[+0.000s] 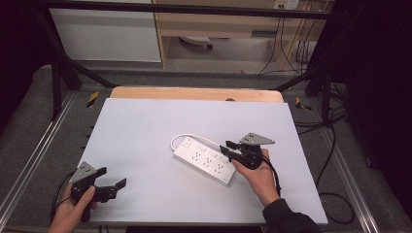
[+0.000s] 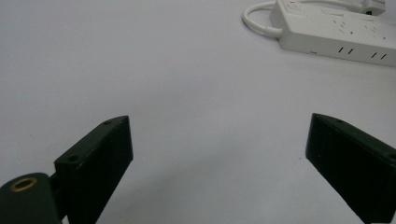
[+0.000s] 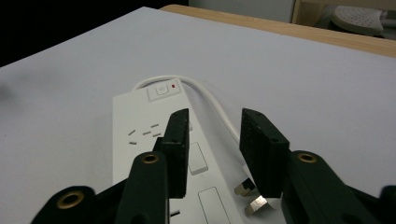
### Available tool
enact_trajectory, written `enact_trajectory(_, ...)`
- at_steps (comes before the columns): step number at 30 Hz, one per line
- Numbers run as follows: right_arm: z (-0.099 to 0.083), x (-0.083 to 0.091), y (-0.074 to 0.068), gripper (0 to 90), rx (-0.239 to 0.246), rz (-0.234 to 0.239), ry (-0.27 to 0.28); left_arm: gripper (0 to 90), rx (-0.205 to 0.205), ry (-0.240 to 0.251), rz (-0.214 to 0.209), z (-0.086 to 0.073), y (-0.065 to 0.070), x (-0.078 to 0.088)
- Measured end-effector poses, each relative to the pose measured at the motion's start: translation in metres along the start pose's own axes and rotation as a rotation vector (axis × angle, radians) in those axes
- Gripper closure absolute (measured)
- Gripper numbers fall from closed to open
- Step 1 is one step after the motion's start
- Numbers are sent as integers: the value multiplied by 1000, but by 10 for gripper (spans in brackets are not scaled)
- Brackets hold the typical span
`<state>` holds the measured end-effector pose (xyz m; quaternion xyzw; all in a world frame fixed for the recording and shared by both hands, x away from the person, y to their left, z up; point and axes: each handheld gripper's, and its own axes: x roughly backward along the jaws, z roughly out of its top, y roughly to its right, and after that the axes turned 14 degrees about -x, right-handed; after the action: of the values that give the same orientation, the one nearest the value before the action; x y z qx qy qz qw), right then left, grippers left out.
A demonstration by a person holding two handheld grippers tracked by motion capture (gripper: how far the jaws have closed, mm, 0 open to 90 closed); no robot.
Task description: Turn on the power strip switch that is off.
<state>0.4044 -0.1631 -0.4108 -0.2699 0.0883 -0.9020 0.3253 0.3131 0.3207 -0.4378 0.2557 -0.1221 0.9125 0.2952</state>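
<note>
- Nearest the camera, the left claw (image 1: 114, 187) is hovering with jaws wide apart, gripping nothing, over bare tabletop (image 1: 145, 131).
- Right claw (image 3: 215, 140) is straddling the plug (image 3: 247, 196) (jaws apart) above the power strip (image 1: 205, 160) lying mid-tabletop.
- Closing off-centre risks the plug slipping or dragging the strip by its cord (image 3: 210, 100).
- No containers here.

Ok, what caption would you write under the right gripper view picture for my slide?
Right gripper with jaws parted above a white power strip, its plug lying beside it.
</note>
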Motion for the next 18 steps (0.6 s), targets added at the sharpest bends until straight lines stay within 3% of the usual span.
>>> enact_trajectory(7,3,0,2,394,-28,-25,-2,74,-1,-1,-1,0,0,0)
enact_trajectory(18,5,3,1,242,-28,-19,-8,74,-3,-2,-2,0,0,0)
